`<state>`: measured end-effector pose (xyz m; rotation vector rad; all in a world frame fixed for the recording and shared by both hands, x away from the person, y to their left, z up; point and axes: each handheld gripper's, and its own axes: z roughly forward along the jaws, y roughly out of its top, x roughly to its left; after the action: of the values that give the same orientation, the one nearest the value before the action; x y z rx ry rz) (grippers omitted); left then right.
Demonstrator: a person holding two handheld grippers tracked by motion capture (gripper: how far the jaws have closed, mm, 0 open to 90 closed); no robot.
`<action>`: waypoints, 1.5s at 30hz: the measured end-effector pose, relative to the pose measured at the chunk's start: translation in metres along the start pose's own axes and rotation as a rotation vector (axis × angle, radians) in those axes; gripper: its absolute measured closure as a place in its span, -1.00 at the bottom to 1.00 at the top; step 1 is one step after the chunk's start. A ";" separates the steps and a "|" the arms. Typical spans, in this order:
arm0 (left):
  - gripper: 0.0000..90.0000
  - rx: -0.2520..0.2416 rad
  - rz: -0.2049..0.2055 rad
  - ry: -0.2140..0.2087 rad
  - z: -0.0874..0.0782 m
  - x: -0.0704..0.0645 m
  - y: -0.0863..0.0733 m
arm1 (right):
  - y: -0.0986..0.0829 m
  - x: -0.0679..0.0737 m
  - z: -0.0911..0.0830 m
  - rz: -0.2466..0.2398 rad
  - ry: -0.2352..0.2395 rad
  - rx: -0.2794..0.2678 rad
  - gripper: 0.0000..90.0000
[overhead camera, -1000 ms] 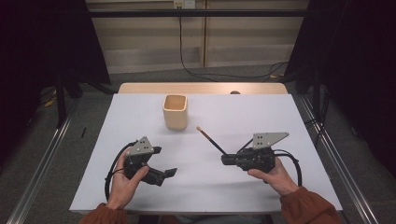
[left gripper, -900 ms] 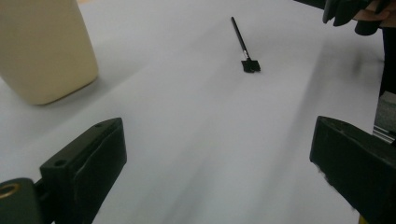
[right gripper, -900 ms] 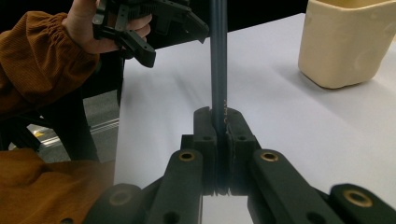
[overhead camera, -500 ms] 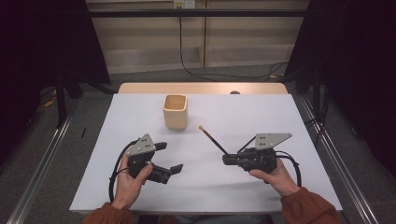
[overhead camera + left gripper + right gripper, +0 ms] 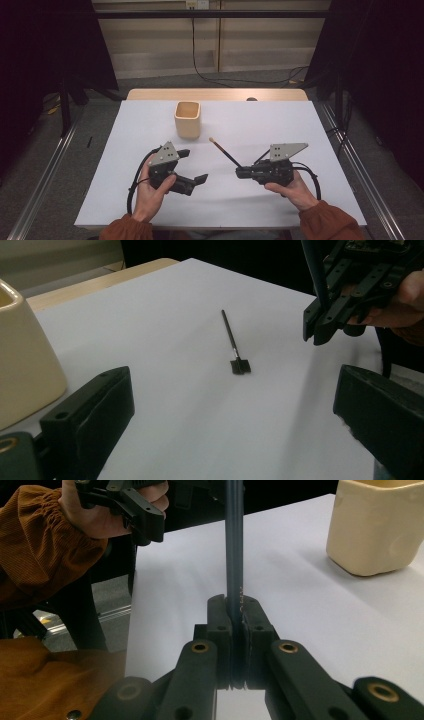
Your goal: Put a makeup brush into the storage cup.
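My right gripper is shut on a thin dark stick with a pale tip, which slants up and away from the jaws toward the cream cup. In the right gripper view the stick rises straight out of the closed jaws. My left gripper is held over the table's front left, open and holding nothing. In the left gripper view its jaws stand wide apart. Between them lies a small dark rod shape with a squarish end; I cannot tell whether it is an object or a shadow.
The white table top has a wooden strip along its far edge. The cup stands upright at the back centre-left. Cables trail from both grippers. Metal rails run along the floor on both sides.
The left gripper has shifted to the right, toward the right gripper. The right gripper and the stick have barely moved.
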<state>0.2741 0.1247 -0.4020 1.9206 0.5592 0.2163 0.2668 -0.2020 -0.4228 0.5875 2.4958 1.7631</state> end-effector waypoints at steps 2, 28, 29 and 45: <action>-0.94 -0.011 -0.025 -0.010 0.004 0.001 0.000 | 0.000 0.000 0.000 -0.002 0.002 -0.001 0.90; -0.92 -0.091 0.029 -0.098 0.030 -0.022 0.026 | -0.004 0.001 0.006 -0.012 0.002 0.007 0.90; -0.92 -0.098 0.026 -0.097 0.030 -0.022 0.027 | -0.004 0.001 0.006 -0.011 0.002 0.005 0.90; -0.52 -0.121 0.000 -0.105 0.034 -0.025 0.033 | -0.007 0.000 0.011 0.001 0.005 0.020 0.90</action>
<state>0.2750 0.0744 -0.3835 1.8036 0.4660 0.1451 0.2672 -0.1934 -0.4329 0.5866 2.5192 1.7442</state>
